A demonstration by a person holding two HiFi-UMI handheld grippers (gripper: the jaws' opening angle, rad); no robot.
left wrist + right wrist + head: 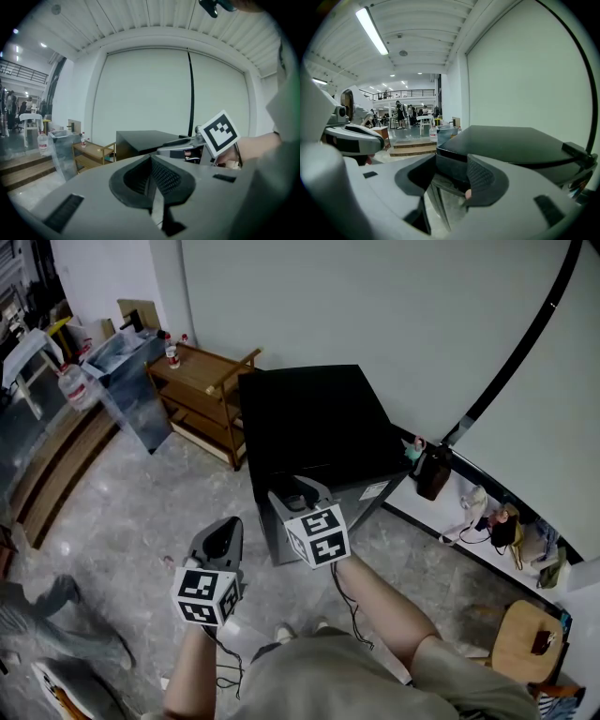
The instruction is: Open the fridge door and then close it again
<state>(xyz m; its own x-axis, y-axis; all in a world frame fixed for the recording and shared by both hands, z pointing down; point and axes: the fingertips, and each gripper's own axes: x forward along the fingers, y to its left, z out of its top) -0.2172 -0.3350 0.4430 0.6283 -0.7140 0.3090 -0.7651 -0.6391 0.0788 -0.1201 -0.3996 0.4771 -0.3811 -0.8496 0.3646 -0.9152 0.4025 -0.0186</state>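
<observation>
The low black fridge (pixel 319 418) stands against the pale wall, its grey front facing me. My right gripper (pixel 295 488) is at the fridge's top front left corner. In the right gripper view the right gripper (pixel 450 176) has its jaws apart, with that corner of the fridge (pixel 511 145) between them; I see no pad pressing on it. Whether the door is ajar I cannot tell. My left gripper (pixel 225 526) hangs lower left, off the fridge, over the floor. In the left gripper view the left gripper (pixel 151 161) is shut on nothing, and the fridge (pixel 140 138) lies ahead of it.
A wooden shelf trolley (pixel 202 390) stands left of the fridge, then a clear plastic bin (pixel 127 362) and a water bottle (pixel 75 385). A low white shelf (pixel 427 521) with a brown bottle (pixel 433 472) runs right. A wooden stool (pixel 525 638) is at the lower right.
</observation>
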